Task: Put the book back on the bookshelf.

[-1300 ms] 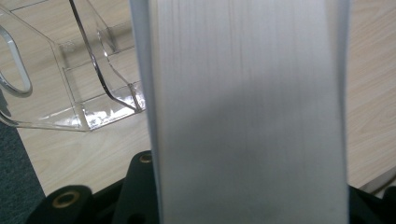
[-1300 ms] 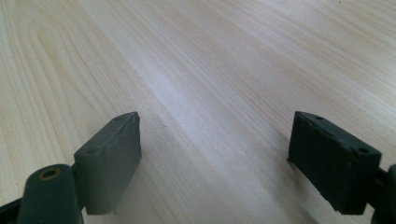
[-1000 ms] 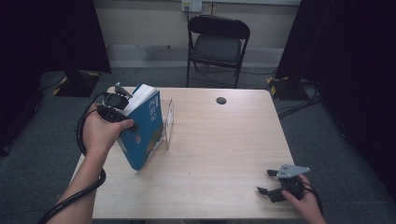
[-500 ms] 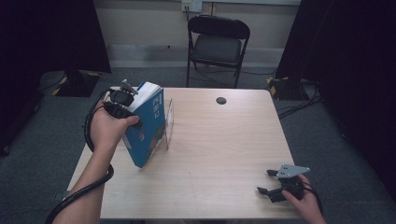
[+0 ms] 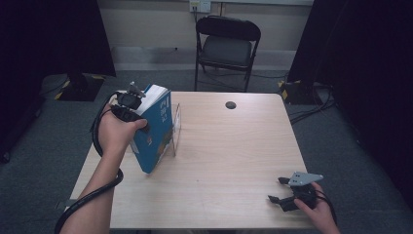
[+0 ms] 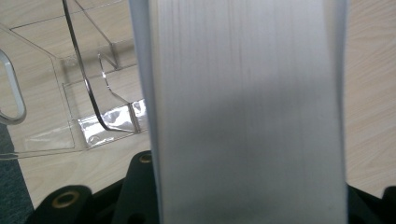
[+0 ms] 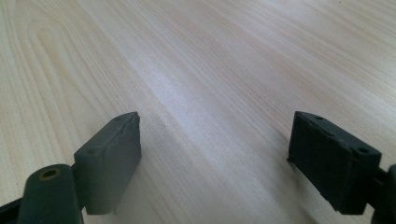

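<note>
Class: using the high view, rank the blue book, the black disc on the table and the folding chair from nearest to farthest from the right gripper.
From the right gripper, near the table's front right corner:
1. Black disc, toward the table's far edge.
2. Blue book, at the table's left side, held in the left gripper; the closest call.
3. Folding chair, beyond the table.

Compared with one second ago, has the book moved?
Yes, slightly. The book, clamped in the left gripper, has shifted a little toward the chair and stands more upright beside the clear stand.
</note>
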Demonstrator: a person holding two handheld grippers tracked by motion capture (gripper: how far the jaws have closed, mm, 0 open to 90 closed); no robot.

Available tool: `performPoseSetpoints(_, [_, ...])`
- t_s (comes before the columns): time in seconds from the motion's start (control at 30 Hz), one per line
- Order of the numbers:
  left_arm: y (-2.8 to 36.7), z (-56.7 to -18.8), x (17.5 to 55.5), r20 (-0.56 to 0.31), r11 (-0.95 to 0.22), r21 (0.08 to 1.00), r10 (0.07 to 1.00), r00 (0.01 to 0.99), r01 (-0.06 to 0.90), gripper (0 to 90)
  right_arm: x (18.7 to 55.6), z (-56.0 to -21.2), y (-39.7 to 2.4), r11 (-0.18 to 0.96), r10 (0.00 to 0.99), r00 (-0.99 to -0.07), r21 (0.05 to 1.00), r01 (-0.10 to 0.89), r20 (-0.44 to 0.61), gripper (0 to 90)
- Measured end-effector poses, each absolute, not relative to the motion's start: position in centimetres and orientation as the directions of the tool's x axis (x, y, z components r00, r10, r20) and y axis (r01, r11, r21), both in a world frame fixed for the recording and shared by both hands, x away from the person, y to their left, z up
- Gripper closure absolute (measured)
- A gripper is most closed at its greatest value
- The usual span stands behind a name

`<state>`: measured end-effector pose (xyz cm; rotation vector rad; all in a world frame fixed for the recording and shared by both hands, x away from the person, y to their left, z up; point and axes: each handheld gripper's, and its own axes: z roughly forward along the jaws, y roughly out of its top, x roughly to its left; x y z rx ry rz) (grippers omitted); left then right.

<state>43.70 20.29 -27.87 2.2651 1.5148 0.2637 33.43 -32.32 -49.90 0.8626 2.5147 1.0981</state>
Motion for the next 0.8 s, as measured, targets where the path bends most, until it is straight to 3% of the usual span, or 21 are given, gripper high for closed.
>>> performPoseSetpoints(0.8, [19.6, -28.2, 45.2, -0.063, -0.318, 0.428, 0.923, 0.379, 0.846, 61.9, 33.4, -49.9, -32.3, 0.537, 0.615, -0.788, 0.735, 0.415, -0.004, 16.4])
